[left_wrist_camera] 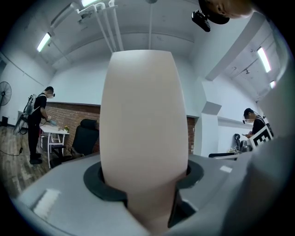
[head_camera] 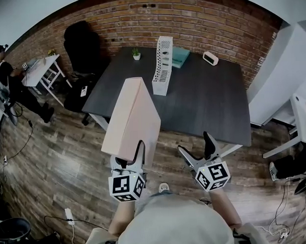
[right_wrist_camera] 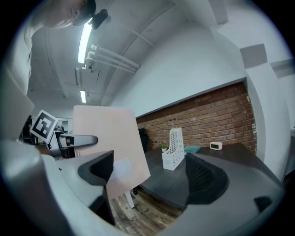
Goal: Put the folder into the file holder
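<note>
Dark table [head_camera: 207,107]: file holder [head_camera: 162,66], plant [head_camera: 136,53] (potted), clock [head_camera: 210,58]

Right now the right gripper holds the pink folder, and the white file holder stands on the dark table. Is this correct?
Not quite. The left gripper holds the pink folder, as the left gripper view shows. The right gripper is open and empty. The rest is right: the white file holder stands on the dark table.
</note>
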### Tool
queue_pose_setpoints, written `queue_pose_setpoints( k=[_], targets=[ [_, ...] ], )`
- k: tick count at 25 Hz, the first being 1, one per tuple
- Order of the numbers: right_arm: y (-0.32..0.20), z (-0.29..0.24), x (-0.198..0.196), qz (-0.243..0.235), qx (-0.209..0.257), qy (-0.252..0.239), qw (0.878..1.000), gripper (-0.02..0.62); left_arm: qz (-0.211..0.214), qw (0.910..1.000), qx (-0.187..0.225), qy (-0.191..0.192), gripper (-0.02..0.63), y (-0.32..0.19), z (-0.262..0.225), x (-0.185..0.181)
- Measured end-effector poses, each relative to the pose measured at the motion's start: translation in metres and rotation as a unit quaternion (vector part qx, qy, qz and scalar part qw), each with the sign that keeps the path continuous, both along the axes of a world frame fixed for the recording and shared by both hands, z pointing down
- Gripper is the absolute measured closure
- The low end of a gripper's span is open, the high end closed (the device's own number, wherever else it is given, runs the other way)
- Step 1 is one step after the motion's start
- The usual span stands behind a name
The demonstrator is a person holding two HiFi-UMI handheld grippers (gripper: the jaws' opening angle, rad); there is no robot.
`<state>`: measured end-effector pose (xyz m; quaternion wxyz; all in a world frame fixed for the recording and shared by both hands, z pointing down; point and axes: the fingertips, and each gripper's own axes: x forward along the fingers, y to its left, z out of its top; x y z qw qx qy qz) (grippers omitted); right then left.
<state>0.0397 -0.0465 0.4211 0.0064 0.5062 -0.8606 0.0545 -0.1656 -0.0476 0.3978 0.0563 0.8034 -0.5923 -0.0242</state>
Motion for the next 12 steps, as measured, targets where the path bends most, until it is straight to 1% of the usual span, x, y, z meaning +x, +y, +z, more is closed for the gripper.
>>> queue_pose_setpoints(
  k=[5, 12],
  targets=[
    [-0.032, 0.004, -0.011, 0.008, -0.004, -0.001, 1.000, 0.135, 0.007, 1.0000, -0.004, 0.002, 0.341, -0.036, 0.005, -0.009],
    [-0.062, 0.006, -0.021, 0.017, -0.011, 0.001, 1.000, 0.135, 0.019, 0.9998, -0.006, 0.008, 0.341, -0.073, 0.003, -0.018]
  ],
)
